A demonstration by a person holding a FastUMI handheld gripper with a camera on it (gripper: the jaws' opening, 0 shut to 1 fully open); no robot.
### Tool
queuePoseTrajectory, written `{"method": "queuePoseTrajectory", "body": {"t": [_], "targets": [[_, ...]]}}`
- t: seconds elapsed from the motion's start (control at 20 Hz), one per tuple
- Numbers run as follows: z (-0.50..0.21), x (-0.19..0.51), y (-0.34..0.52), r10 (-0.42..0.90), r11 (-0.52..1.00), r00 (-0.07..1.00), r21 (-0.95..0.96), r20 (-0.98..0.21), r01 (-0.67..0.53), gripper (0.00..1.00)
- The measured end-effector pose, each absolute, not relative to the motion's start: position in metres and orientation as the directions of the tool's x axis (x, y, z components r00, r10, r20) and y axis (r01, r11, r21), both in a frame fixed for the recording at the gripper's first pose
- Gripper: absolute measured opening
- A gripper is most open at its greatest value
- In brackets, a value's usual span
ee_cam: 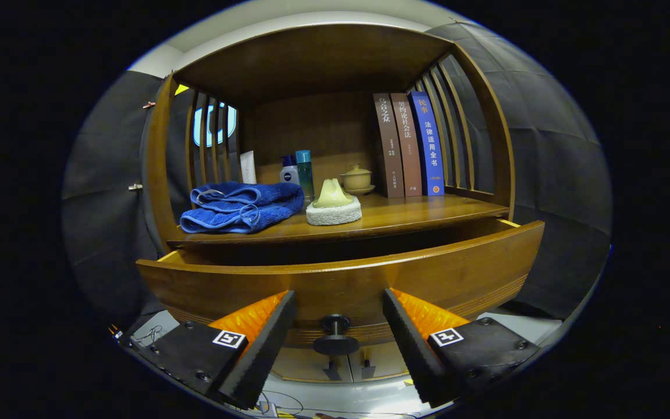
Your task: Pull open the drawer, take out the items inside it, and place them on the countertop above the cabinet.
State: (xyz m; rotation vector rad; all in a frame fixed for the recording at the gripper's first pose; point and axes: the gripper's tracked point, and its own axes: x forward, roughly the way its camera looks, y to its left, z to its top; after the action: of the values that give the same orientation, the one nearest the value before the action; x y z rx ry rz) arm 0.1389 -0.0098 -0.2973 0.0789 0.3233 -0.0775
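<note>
Gripper view: claw [335,343] spread wide, fingers either side of dark round knob [335,334], not touching. Drawer [341,279] – curved brown wood front, pulled partly out beneath surface [405,215]; inside hidden. On surface: folded blue towel [242,206], white sponge [333,213] – bottles, lidded cup, three books behind.

The wooden drawer [341,279] stands pulled out from the cabinet, its curved front near, its dark round knob [335,336] low at centre. The countertop [405,215] lies just above and beyond.
</note>
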Motion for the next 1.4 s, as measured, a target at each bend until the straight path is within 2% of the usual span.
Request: {"method": "queuePoseTrajectory", "body": {"t": [0.35, 0.95, 1.2, 1.4], "targets": [[-0.305, 0.186, -0.012, -0.062, 0.992, 0.945, 0.087, -0.320, 0.095, 1.00], [-0.308, 0.183, -0.012, -0.069, 0.992, 0.943, 0.074, -0.327, 0.098, 0.99], [-0.289, 0.171, -0.010, -0.059, 0.995, 0.951, 0.062, -0.304, 0.082, 0.99], [-0.247, 0.157, -0.008, -0.035, 0.997, 0.966, 0.060, -0.257, 0.053, 0.99]]}}
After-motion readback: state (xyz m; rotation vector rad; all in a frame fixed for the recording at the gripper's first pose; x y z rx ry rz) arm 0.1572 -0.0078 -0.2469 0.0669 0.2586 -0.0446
